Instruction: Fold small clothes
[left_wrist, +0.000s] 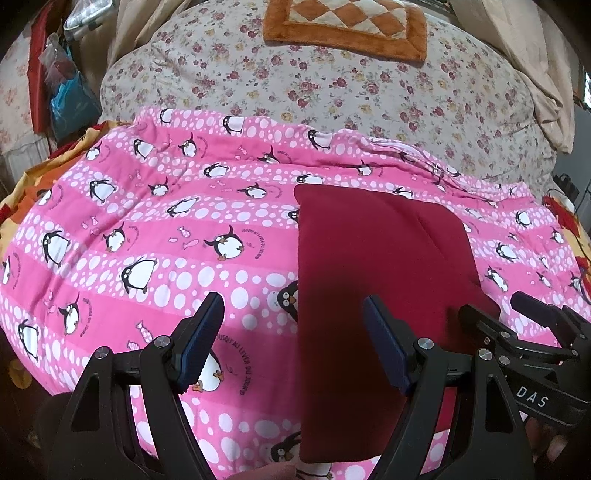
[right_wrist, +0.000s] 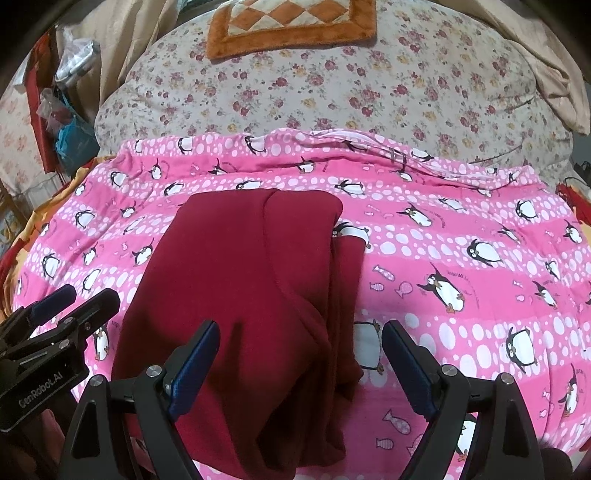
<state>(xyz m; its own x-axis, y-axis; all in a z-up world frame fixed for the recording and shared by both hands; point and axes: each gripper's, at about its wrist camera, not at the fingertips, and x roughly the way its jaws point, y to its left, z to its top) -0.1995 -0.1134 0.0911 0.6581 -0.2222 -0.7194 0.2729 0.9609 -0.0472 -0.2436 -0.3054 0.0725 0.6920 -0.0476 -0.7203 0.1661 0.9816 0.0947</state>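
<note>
A dark red garment (left_wrist: 376, 280) lies folded lengthwise on the pink penguin blanket (left_wrist: 147, 229). In the right wrist view the garment (right_wrist: 236, 288) shows layered folds along its right side. My left gripper (left_wrist: 295, 332) is open and empty above the garment's near left edge. My right gripper (right_wrist: 299, 362) is open and empty above the garment's near right edge. The right gripper shows at the right of the left wrist view (left_wrist: 517, 321), and the left gripper at the left of the right wrist view (right_wrist: 62, 306).
The pink blanket (right_wrist: 461, 258) covers the bed. Behind it lies a floral quilt (left_wrist: 332, 85) with an orange checked cushion (left_wrist: 343, 26) on top. Bags and clutter (left_wrist: 62, 88) stand at the far left.
</note>
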